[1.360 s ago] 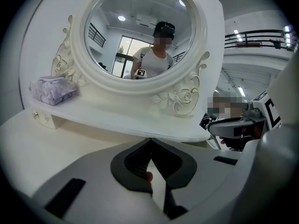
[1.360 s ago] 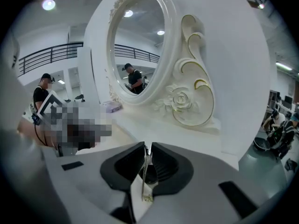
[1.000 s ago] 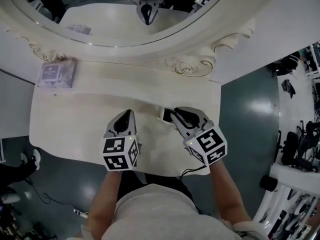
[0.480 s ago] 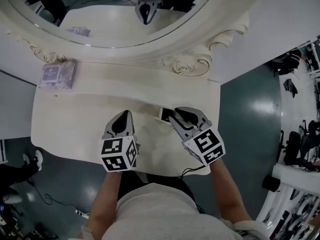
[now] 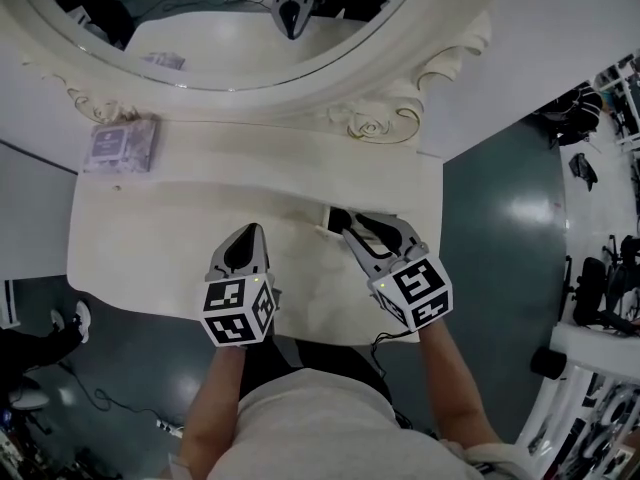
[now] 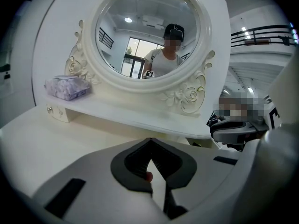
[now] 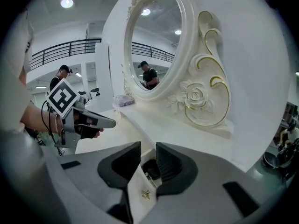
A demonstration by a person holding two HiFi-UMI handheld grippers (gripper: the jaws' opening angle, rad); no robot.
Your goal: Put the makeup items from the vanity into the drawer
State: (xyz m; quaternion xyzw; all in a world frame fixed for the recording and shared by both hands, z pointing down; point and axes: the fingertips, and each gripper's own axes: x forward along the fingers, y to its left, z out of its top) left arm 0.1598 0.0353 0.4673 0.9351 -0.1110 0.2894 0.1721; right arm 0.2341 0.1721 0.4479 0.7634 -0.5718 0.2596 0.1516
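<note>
A small white drawer (image 5: 333, 218) stands pulled out of the vanity top. My right gripper (image 5: 349, 232) is at it. In the right gripper view the jaws (image 7: 148, 147) are opening, and the drawer front (image 7: 138, 183) with its gold knob (image 7: 146, 195) stands between them without being squeezed. A dark round item (image 7: 152, 168) lies inside the drawer. My left gripper (image 5: 253, 232) hovers over the vanity top to the left, its tips (image 6: 150, 141) meeting with nothing held. A lilac packet (image 5: 120, 145) lies on the shelf at the far left, away from both grippers.
The oval mirror (image 5: 230, 28) and its carved frame (image 5: 372, 123) rise right behind the shelf. The vanity's front edge (image 5: 300, 336) runs just under both grippers, against the person's body. Dark floor (image 5: 500, 218) lies to the right.
The right gripper's jaws have spread apart around the drawer front, and more of the drawer's dark inside shows. The left gripper has stayed in place.
</note>
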